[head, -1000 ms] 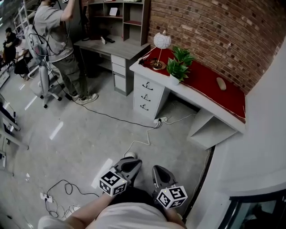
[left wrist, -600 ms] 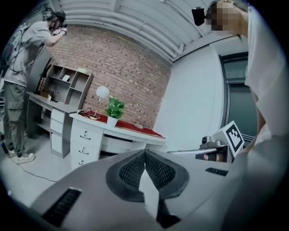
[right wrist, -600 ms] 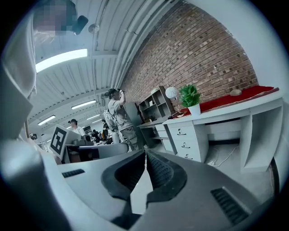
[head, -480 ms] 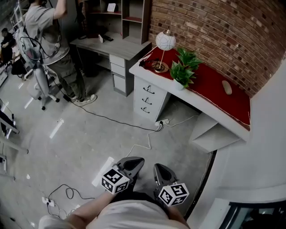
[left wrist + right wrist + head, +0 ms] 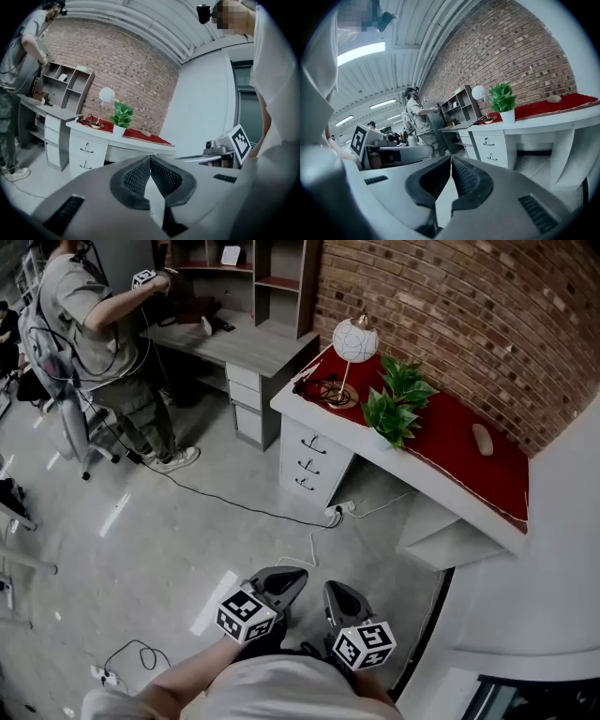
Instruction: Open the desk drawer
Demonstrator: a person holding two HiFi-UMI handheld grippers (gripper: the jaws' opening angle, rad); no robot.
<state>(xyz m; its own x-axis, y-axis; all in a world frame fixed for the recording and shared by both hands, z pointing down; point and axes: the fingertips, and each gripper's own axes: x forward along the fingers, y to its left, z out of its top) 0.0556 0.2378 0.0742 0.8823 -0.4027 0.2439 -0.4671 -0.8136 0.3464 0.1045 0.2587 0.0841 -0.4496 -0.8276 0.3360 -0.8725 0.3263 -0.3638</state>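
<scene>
Head view: your left gripper (image 5: pixel 291 579) and right gripper (image 5: pixel 336 594) side by side, low over floor, well apart from desk (image 5: pixel 450 442). Drawers (image 5: pixel 311 461) shut, at desk's left end.
Left gripper view: jaws together, nothing held; drawers ahead, left.
Right gripper view: jaws together, empty; drawers ahead, right.

Left gripper (image 5: pixel 292 576): grey plastic, two-jaw, black-and-white marker cube on top; jaws pressed together, empty, tilted slightly downward.
Right gripper (image 5: pixel 334 591): matching grey, just beside it; jaws together, empty.
Left forearm (image 5: pixel 185 678): bare, near edge.
</scene>
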